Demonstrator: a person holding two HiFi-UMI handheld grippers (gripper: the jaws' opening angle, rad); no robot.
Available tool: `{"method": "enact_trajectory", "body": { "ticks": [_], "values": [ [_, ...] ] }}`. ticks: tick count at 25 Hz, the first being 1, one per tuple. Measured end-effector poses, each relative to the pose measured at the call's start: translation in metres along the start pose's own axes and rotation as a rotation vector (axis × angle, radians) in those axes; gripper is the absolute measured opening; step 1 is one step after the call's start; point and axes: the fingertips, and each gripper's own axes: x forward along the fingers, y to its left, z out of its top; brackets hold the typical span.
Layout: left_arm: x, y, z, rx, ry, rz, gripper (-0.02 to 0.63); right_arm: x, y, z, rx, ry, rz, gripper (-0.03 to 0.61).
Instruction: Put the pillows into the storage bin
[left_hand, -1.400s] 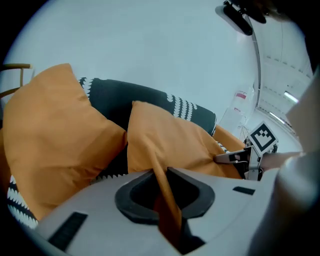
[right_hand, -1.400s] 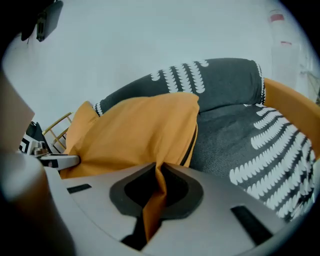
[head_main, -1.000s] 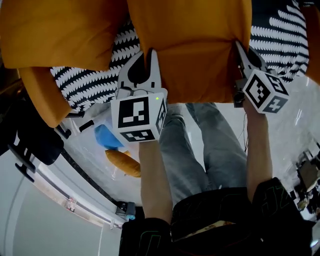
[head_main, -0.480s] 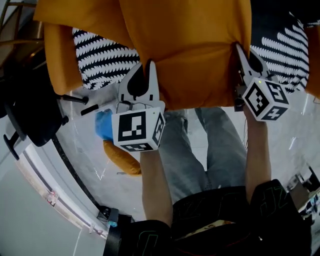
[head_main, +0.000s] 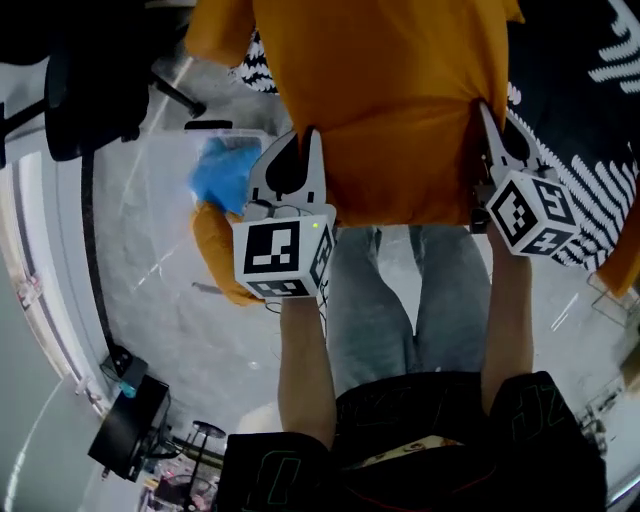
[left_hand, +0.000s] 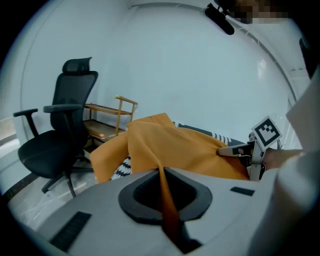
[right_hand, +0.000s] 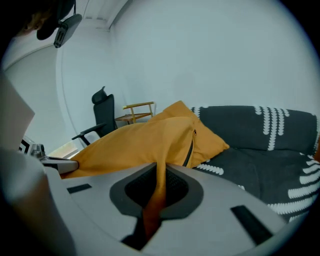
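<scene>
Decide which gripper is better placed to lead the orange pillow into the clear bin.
Left, likely. Both grippers are shut on the orange pillow, but the left gripper is beside the clear bin holding a blue item, while the right gripper grips the pillow's far side.

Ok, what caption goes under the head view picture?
Left gripper and right gripper pinch the edge of the orange pillow, holding it up.

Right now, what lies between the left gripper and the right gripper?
The orange pillow: its edge spans from the left gripper to the right gripper, each shut on the fabric. The head view shows this best.
</scene>
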Motion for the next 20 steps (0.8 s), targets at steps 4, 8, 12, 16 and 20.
{"method": "enact_trajectory", "body": {
  "ticks": [4, 8, 12, 16, 20],
  "values": [
    [-0.052, 0.056, -0.031, -0.09, 0.0, 0.09, 0.012, 0.014, 0.075, -0.017, -0.086, 0.059, 0.072, 0.021],
    [-0.106, 0.105, -0.063, -0.208, -0.015, 0.219, 0.011, 0.036, 0.152, -0.032, -0.184, 0.133, 0.193, 0.021],
    [-0.157, 0.145, -0.099, -0.265, -0.023, 0.297, 0.011, 0.039, 0.215, -0.065, -0.231, 0.183, 0.259, 0.021],
    [-0.212, 0.167, -0.149, -0.366, -0.009, 0.425, 0.011, 0.044, 0.276, -0.104, -0.313, 0.255, 0.373, 0.021],
    [-0.265, 0.18, -0.194, -0.462, -0.01, 0.542, 0.011, 0.037, 0.332, -0.142, -0.395, 0.319, 0.48, 0.021]
  ]
}}
